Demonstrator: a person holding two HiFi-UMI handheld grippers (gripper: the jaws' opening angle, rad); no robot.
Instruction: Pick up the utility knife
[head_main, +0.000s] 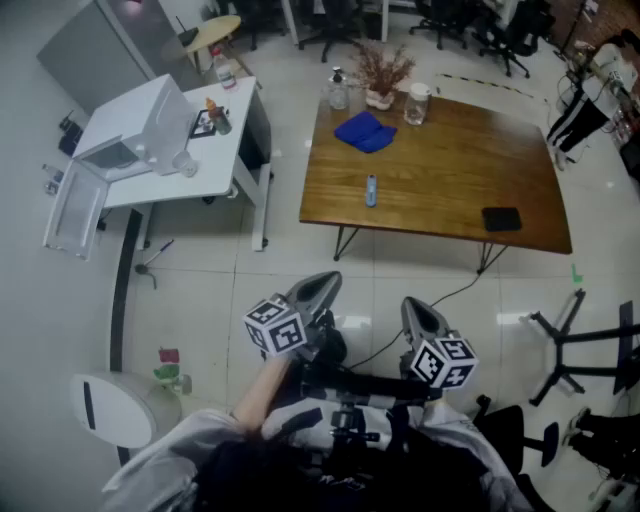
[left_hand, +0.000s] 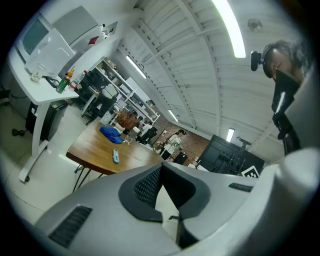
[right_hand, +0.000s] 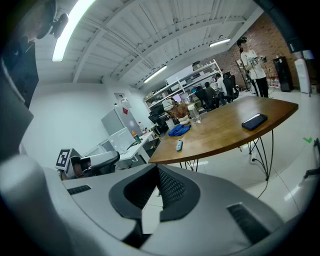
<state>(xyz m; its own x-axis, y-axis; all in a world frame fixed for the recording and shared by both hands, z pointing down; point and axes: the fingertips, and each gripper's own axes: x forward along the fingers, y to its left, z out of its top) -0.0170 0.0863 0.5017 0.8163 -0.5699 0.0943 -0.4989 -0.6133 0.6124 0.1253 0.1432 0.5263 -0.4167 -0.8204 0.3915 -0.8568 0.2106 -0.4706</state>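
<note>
The utility knife, a small blue-grey bar, lies near the middle of the wooden table. It also shows as a small bar in the left gripper view and the right gripper view. Both grippers are held close to the person's body, well short of the table's near edge. My left gripper has its jaws together with nothing between them; in its own view the tips meet. My right gripper is likewise shut and empty, its tips touching.
On the table are a blue cloth, a black phone, a glass, a bottle and a vase of dried flowers. A white desk stands at the left, a black stand base at the right.
</note>
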